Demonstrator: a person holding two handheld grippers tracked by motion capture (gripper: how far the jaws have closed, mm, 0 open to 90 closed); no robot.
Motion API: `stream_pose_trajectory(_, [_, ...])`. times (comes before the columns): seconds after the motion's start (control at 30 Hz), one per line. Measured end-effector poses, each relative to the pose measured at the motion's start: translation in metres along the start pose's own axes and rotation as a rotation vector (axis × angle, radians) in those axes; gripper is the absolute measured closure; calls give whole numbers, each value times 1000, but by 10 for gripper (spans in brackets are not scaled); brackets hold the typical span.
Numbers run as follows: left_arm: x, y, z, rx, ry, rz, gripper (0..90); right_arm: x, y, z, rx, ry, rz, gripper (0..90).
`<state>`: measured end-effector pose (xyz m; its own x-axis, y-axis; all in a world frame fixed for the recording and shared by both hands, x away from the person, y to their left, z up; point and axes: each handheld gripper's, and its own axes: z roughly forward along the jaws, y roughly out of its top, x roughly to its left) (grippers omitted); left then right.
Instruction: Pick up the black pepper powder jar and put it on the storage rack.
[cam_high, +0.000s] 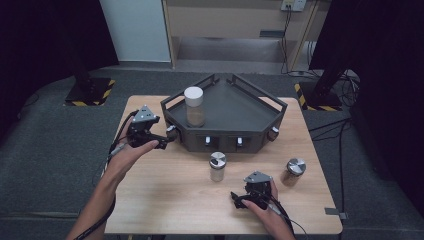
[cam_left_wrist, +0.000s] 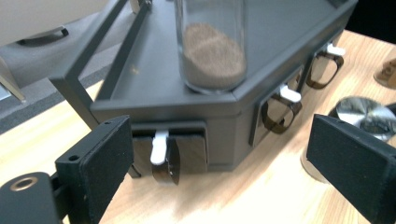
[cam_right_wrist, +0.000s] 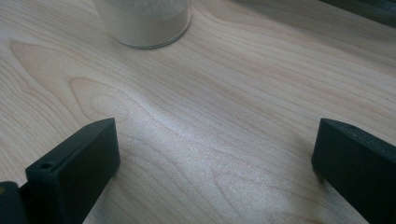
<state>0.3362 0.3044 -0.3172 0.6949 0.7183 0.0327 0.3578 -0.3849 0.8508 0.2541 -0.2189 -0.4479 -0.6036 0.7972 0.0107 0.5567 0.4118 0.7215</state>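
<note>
A dark grey angular rack (cam_high: 260, 107) stands at the back of the wooden table (cam_high: 165, 200), with small drawers along its front faces. On its deck stands a white-lidded jar (cam_high: 194, 106) of brown powder (cam_left_wrist: 212, 51). My left gripper (cam_high: 166, 140) is open at the rack's left corner. In the left gripper view its jaws (cam_left_wrist: 224, 163) stand wide before a drawer with a white tab (cam_left_wrist: 159, 147), not touching it. My right gripper (cam_high: 239, 200) rests open near the front edge, and nothing lies between its jaws (cam_right_wrist: 215, 158). A jar of pale powder (cam_right_wrist: 144, 21) stands just beyond them.
Two metal-lidded jars stand on the table in front of the rack, one in the middle (cam_high: 217, 166) and one to the right (cam_high: 294, 171). Two more drawers with white tabs (cam_left_wrist: 289, 93) face the front. Dark floor surrounds the table.
</note>
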Motion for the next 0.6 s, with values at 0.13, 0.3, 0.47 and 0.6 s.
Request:
stream_pose_trajectory(0.13, [-3, -7, 1, 16, 1, -2, 61, 0, 0, 0, 0, 0, 0, 9])
stream_pose_trajectory(0.3, [-7, -12, 4, 33, -12, 1, 61, 0, 0, 0, 1, 0, 0, 9])
stream_pose_trajectory(0.47, [-14, -18, 6, 42, -17, -8, 58, 0, 0, 0, 0, 0, 0, 9])
stream_pose_trajectory(0.6, [-18, -24, 4, 37, -21, -21, 57, 0, 0, 0, 1, 0, 0, 9])
